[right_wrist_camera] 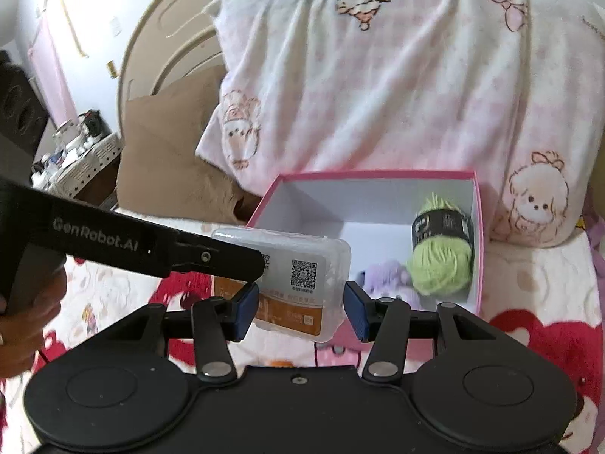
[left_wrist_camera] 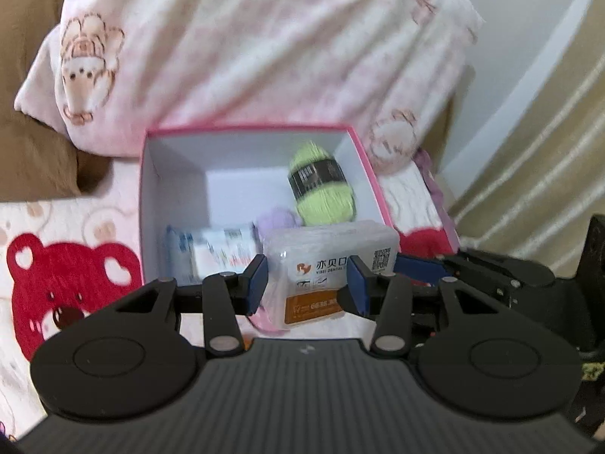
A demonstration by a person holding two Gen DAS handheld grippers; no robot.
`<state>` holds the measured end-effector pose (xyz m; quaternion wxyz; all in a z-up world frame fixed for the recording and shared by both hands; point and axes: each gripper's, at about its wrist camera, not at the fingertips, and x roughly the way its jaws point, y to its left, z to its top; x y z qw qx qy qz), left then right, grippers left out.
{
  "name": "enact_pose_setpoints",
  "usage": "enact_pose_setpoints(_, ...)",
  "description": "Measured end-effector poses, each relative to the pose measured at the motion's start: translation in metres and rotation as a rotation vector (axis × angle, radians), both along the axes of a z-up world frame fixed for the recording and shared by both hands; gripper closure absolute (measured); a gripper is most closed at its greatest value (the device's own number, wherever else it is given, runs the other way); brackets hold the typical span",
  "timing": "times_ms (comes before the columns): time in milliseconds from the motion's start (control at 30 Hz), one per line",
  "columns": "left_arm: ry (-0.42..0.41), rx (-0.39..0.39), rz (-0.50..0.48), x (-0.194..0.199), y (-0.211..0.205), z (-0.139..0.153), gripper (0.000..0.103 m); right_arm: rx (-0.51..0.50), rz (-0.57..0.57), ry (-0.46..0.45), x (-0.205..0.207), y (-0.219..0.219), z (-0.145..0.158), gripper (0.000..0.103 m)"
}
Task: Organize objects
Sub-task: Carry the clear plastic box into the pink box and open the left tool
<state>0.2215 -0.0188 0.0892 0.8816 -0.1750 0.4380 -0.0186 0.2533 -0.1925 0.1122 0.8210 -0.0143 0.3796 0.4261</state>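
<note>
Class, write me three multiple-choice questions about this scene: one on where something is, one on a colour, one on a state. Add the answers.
1. Where is the green yarn ball?
A. On a chair
B. Inside the cardboard box
C. On the floor

2. What colour is the box's rim?
A. Blue
B. Black
C. Pink

3. What state is the box in?
A. Open at the top
B. Closed with a lid
C. Tipped on its side

Answers: 1 B, the yarn lies against the box's right inner wall. 2 C, a pink edge runs around the white walls. 3 A, both views look straight down into it.
</note>
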Motion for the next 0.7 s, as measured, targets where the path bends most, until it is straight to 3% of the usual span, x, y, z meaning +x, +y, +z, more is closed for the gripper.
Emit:
enact_pose_setpoints(267,0.024,0.022,0.089,0.060,0.035,-0.020,0.059,-0.026,-0.018,0.121,0.063,0.050,-0.021,0.048)
enact_pose_setpoints(433,0.000,0.012,0.155,0.088,0.052,-0.055,0.059,-0.048,-0.040,0.197,0.105,0.079,-0.056,0.048)
enact_pose_setpoints(533,0.036,-0.012,0.185,0.103,0.063,-0.081,0.059,-0.074,-0.031,0.206,0.122,0.094,-0.077,0.048)
enact_pose_setpoints(700,0.096,0.011,0.202,0.122,0.071,-0.112,0.058,-0.101,-0.027,0.265,0.138,0.113,-0.112,0.048)
